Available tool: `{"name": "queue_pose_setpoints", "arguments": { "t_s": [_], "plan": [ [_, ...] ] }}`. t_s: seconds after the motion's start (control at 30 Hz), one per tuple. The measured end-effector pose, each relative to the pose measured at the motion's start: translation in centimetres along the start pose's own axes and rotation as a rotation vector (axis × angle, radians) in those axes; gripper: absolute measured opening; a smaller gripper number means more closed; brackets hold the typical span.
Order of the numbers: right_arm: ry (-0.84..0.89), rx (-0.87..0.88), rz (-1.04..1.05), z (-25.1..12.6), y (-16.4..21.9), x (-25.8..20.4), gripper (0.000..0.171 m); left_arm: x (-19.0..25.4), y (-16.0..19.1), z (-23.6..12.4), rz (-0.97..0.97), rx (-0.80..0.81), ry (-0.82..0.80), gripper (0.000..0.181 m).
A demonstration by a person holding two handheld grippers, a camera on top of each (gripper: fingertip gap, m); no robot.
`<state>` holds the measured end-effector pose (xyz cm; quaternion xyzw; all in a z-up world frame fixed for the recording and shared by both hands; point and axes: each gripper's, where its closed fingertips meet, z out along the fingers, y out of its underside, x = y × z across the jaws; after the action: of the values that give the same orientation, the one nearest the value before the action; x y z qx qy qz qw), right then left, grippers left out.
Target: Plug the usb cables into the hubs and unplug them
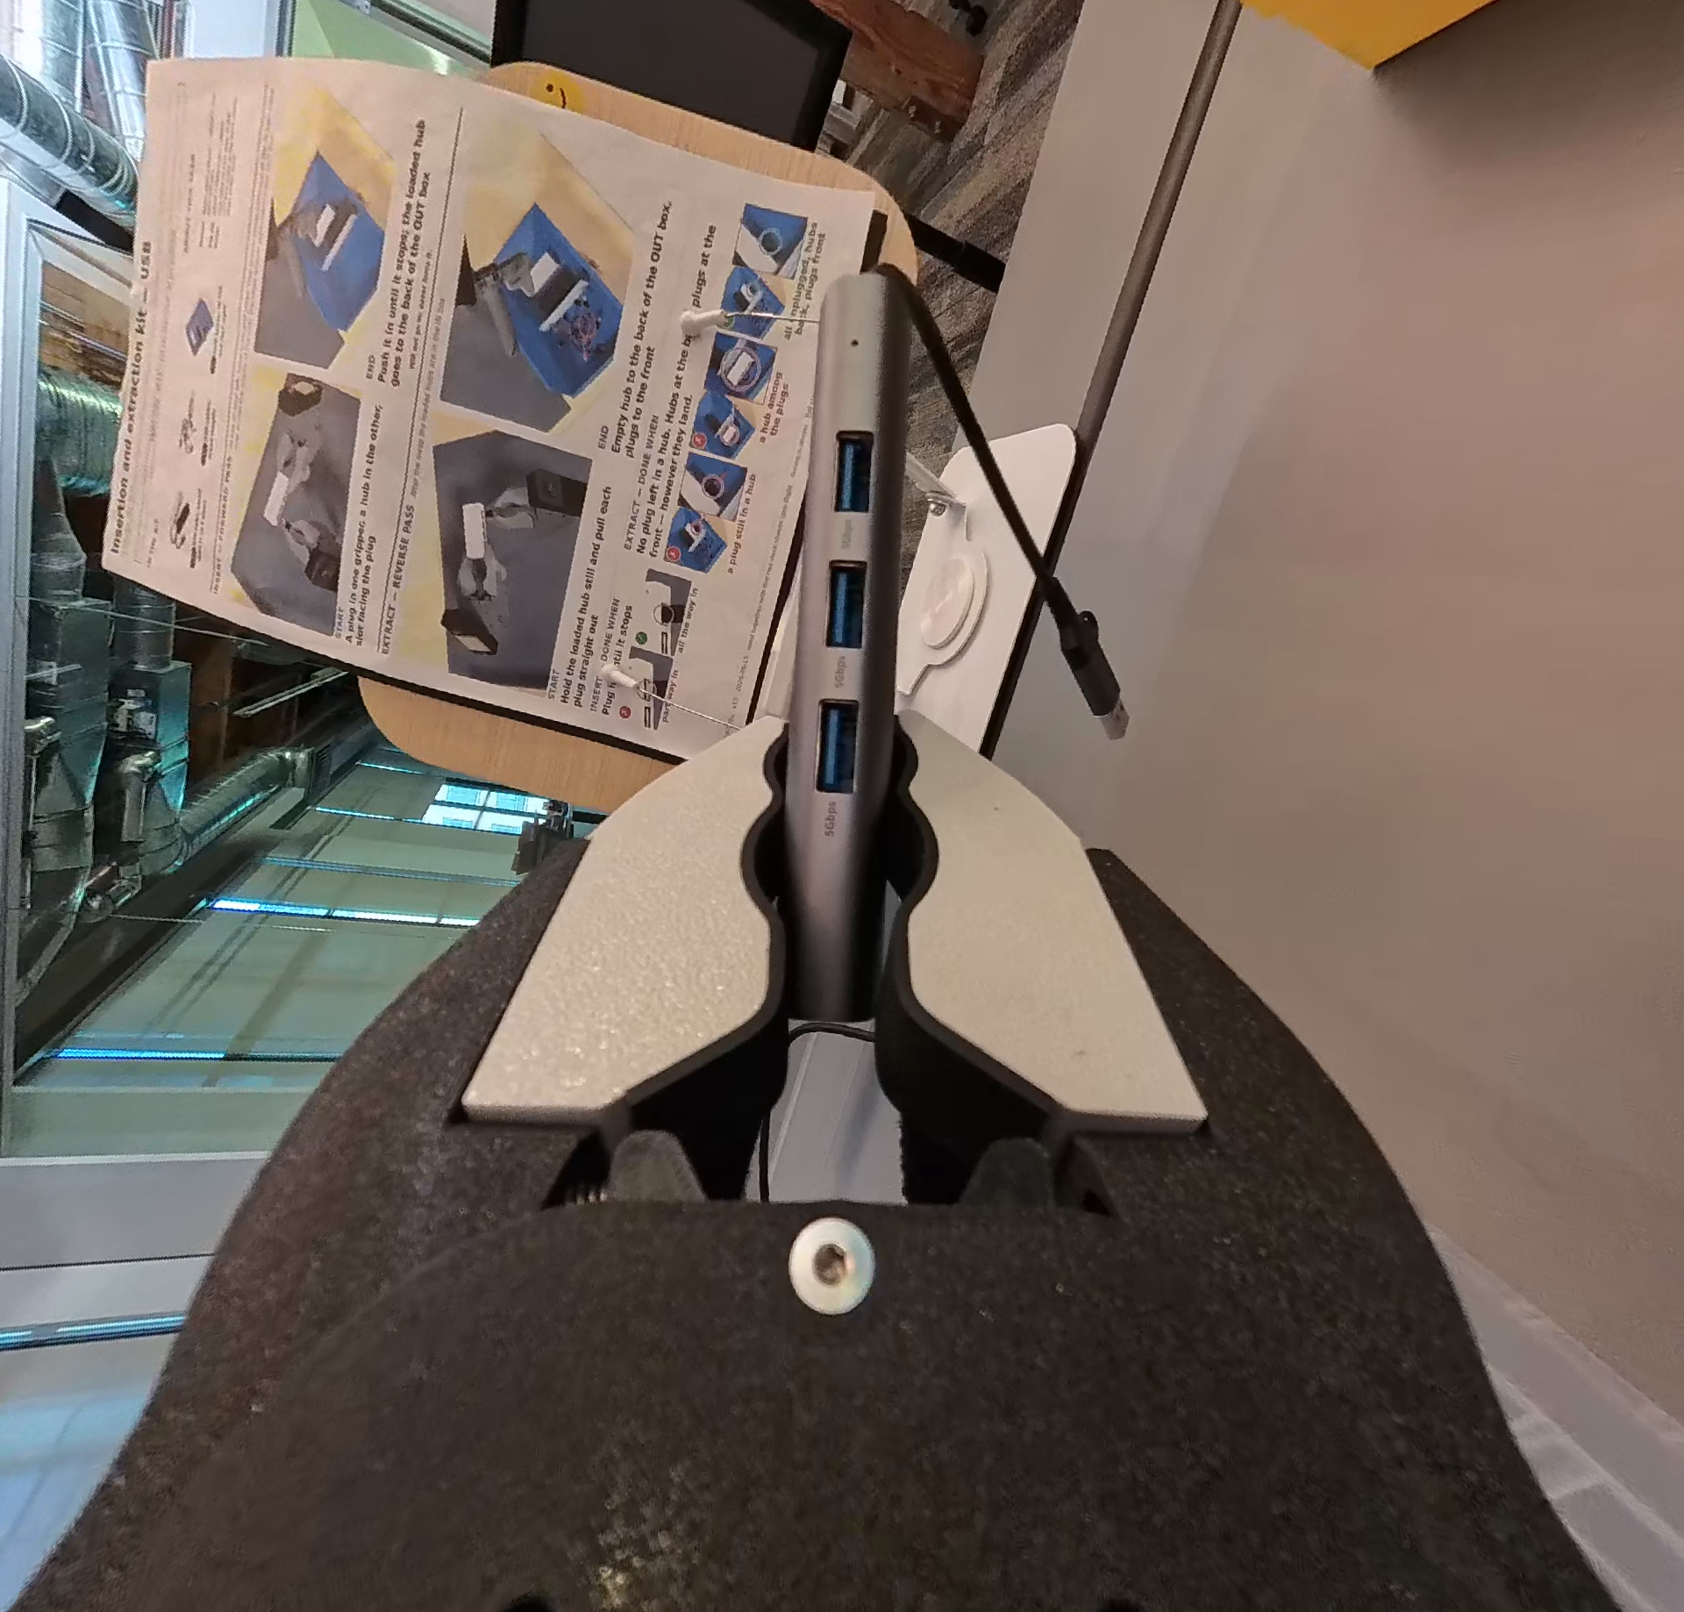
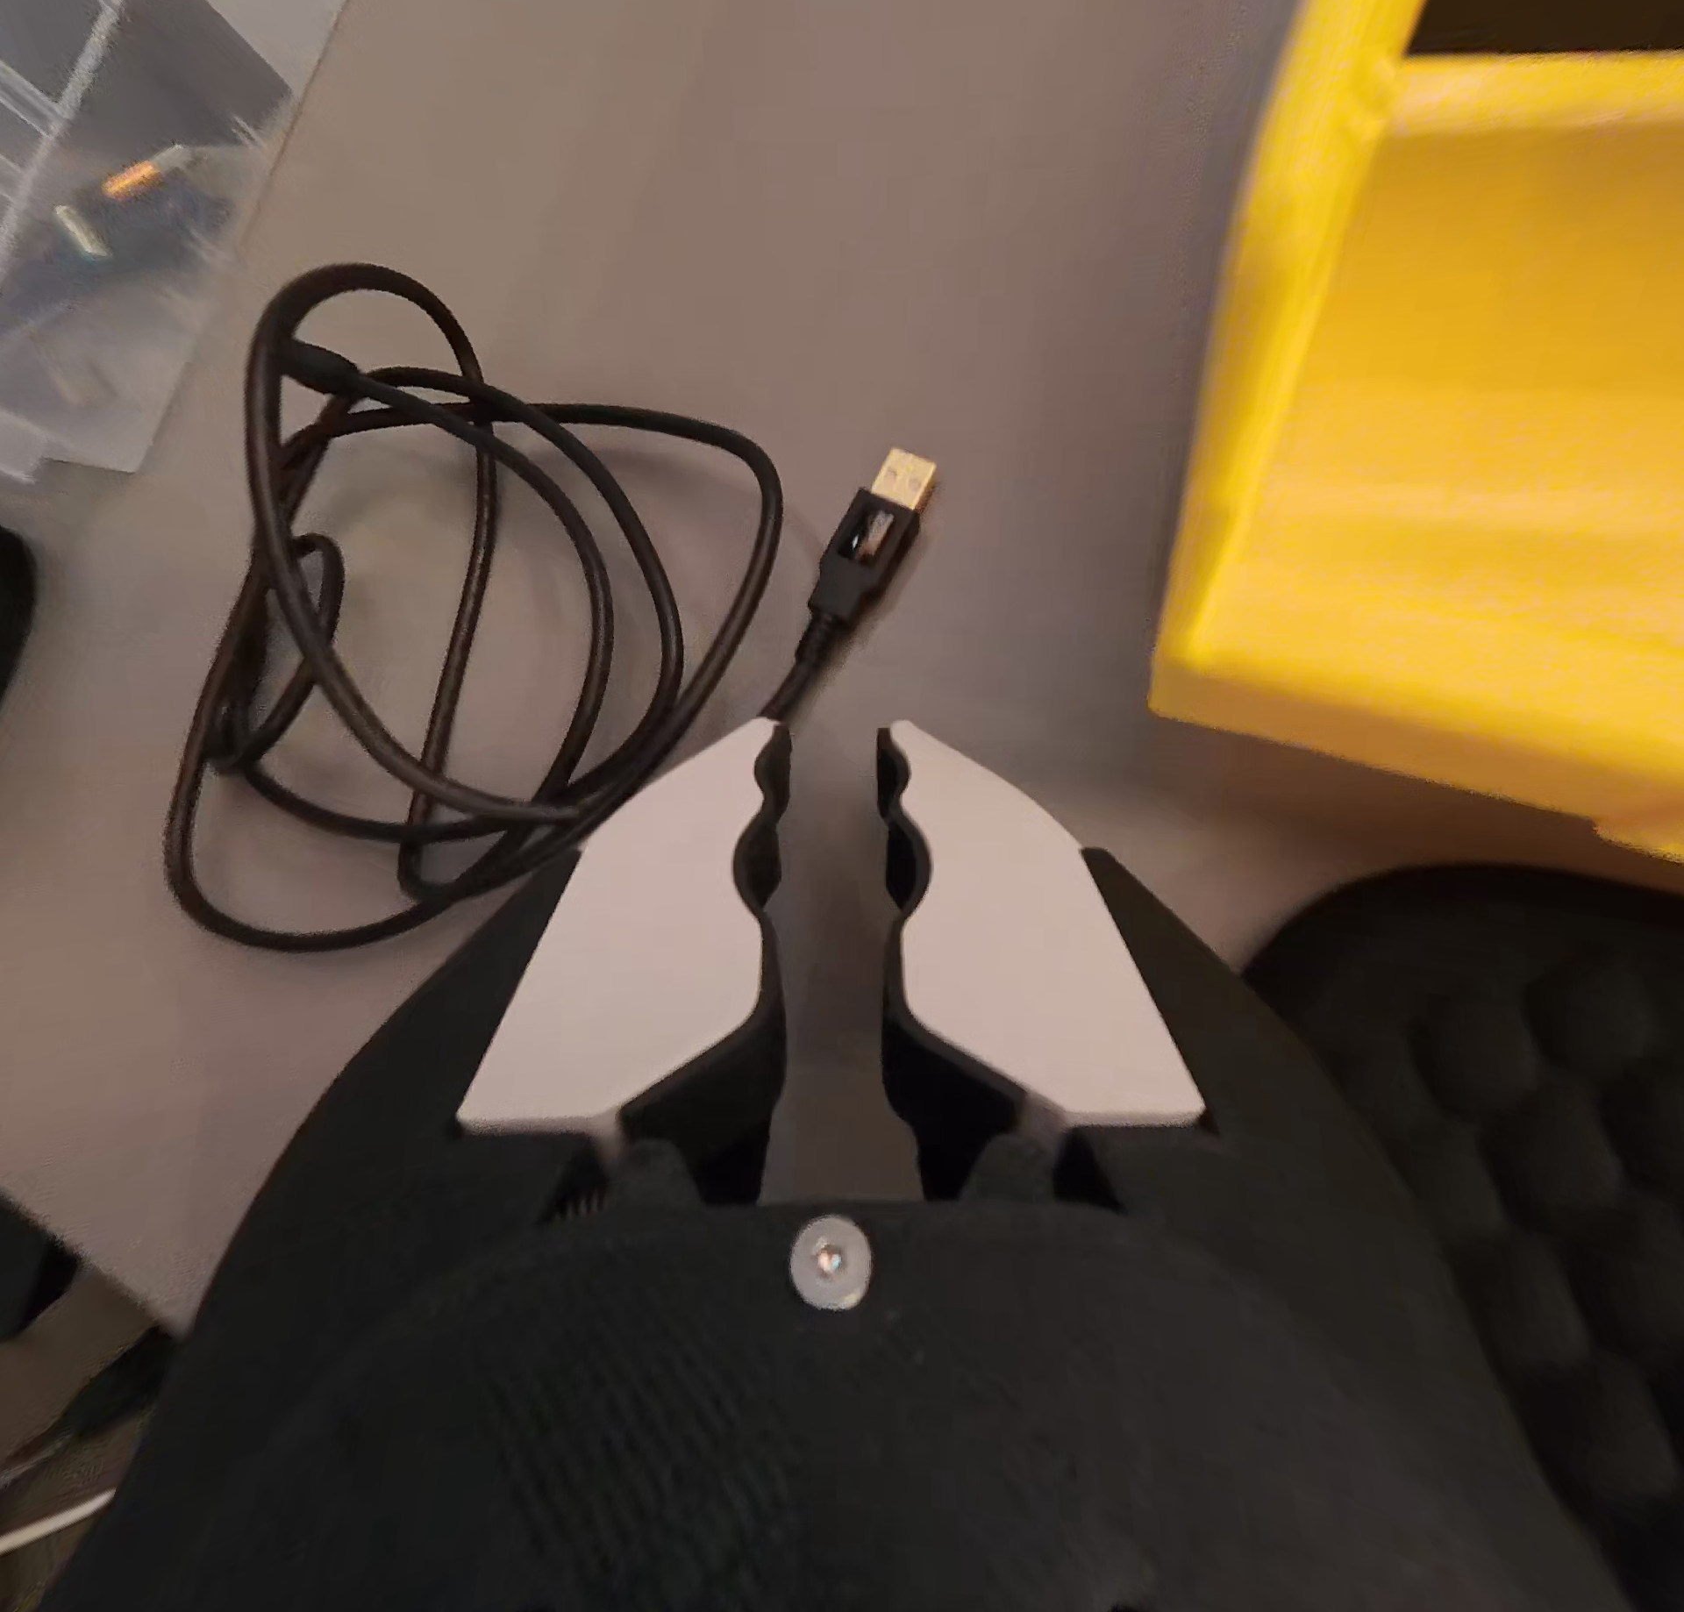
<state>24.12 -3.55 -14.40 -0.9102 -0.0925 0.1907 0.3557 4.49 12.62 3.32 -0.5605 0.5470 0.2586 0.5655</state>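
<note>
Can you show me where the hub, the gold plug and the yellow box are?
hub [image 1: 843, 621]: left wrist view, on its middle blue port.
gold plug [image 2: 902, 479]: right wrist view, on its metal tip.
yellow box [image 2: 1422, 438]: right wrist view, on its side wall.

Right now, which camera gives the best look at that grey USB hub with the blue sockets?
The left wrist view: the hub stands clamped in the left gripper, three blue ports facing the camera. The right wrist view shows no hub, only a coiled black cable on the table.

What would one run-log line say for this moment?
left gripper: shut on grey USB hub, ports empty | right gripper: open above black USB cable's plug | plug lies on table
</note>
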Motion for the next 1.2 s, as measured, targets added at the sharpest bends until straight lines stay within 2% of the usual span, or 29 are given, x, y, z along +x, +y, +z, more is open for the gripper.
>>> {"name": "queue_pose_setpoints", "arguments": {
  "t_s": [0.17, 0.4, 0.53, 0.67, 0.83, 1.0, 1.2],
  "plan": [
    [0.172, -0.047, -0.137, 2.0, -0.9, 0.3, 0.024, -0.2, -0.1, -0.3, -0.005, 0.007, -0.003, 0.016],
    [0.217, -0.052, -0.108, 2.8, -2.5, 0.0, 0.023, -0.9, -0.2, -0.8, -0.022, 0.018, -0.012, 0.016],
    [0.405, -0.101, -0.262, 3.4, -2.9, 0.9, 0.023, -1.1, -0.3, -1.0, -0.03, 0.026, -0.015, 0.016],
    [0.506, -0.156, -0.336, 3.8, -3.2, 0.9, 0.019, -1.2, -0.4, -1.1, -0.034, 0.029, -0.014, 0.016],
    [0.489, -0.168, -0.235, 3.9, -3.7, 1.4, 0.027, -1.4, -0.7, -1.4, -0.039, 0.042, -0.015, 0.016],
    [0.437, -0.144, -0.109, 3.3, -5.0, 1.9, 0.028, -1.6, -0.5, -1.5, -0.05, 0.042, -0.015, 0.016],
    [0.469, -0.246, -0.15, 4.7, -3.7, 1.5, 0.027, -1.9, -0.4, -1.7, -0.064, 0.046, -0.014, 0.016]
  ]
}}
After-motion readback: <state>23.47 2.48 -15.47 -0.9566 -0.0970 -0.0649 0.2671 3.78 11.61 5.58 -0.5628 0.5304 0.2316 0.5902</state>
